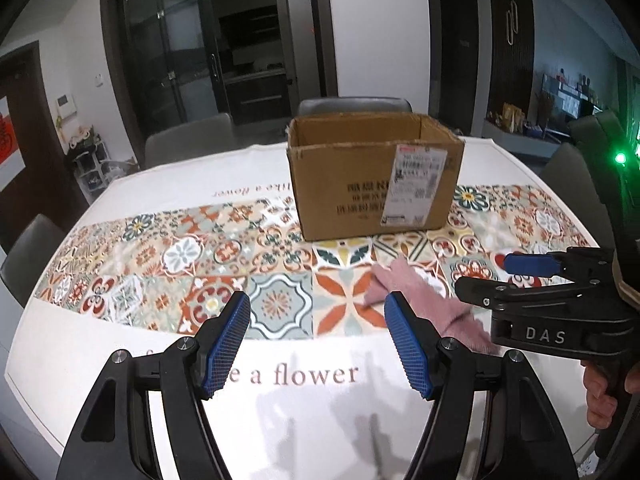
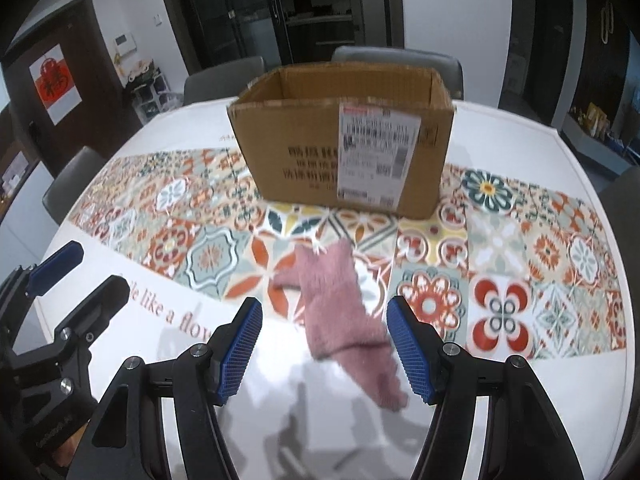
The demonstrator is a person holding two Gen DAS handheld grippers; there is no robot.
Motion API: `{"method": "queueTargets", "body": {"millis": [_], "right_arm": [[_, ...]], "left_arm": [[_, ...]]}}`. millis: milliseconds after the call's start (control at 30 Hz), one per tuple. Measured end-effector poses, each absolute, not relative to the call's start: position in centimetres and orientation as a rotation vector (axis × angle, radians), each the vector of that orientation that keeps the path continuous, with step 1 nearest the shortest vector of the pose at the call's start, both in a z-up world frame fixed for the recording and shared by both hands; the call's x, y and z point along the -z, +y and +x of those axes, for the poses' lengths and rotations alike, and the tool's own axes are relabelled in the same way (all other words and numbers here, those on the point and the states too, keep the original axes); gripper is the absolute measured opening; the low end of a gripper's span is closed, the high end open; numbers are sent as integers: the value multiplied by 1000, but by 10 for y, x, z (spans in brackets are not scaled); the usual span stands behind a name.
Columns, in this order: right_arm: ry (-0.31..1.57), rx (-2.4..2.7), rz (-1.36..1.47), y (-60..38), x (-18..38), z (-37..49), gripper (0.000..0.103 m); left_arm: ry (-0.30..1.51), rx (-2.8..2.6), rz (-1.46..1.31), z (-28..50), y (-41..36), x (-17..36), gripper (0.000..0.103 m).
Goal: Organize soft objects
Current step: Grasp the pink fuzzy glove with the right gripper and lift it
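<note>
A pink fuzzy sock (image 2: 340,308) lies flat on the table with its toe end toward me. My right gripper (image 2: 322,350) hovers just above it, open, the sock showing between its blue pads (image 2: 240,350) without touching them. In the left wrist view the same sock (image 1: 424,296) lies right of my left gripper (image 1: 316,346), which is open over bare tablecloth. The right gripper (image 1: 520,276) comes in from the right in that view, a hand on its handle. An open cardboard box (image 2: 344,140) stands behind the sock; the same box (image 1: 376,176) stands upright, its inside hidden.
The table (image 1: 120,340) wears a white cloth with a band of coloured tile patterns and printed words. Grey chairs (image 1: 188,136) stand around its far side. Dark glass doors and a shelf of goods are farther back in the room.
</note>
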State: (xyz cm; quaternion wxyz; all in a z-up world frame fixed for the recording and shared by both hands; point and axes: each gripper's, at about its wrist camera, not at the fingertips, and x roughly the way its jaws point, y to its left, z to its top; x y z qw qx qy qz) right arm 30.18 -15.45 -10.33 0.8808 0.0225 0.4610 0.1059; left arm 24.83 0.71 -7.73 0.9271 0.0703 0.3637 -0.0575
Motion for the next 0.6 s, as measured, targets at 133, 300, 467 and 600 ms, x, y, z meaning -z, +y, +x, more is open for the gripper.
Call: {"method": "queueTargets", "body": {"millis": [133,300,467,600], "right_arm": [[1006,-228,70,-158,120,302,66],[1083,-244,57,-157,143,306,66],[1138,-240,42,-157,164,311,66],[1162,-233,37,-157,175,318,66]], "left_arm": [[794,115,158,250,3,92,70],[871,106,172,255,1,114,71],[933,98,175,261,0,134,71],[976,93,160,268,0,146,71]]}}
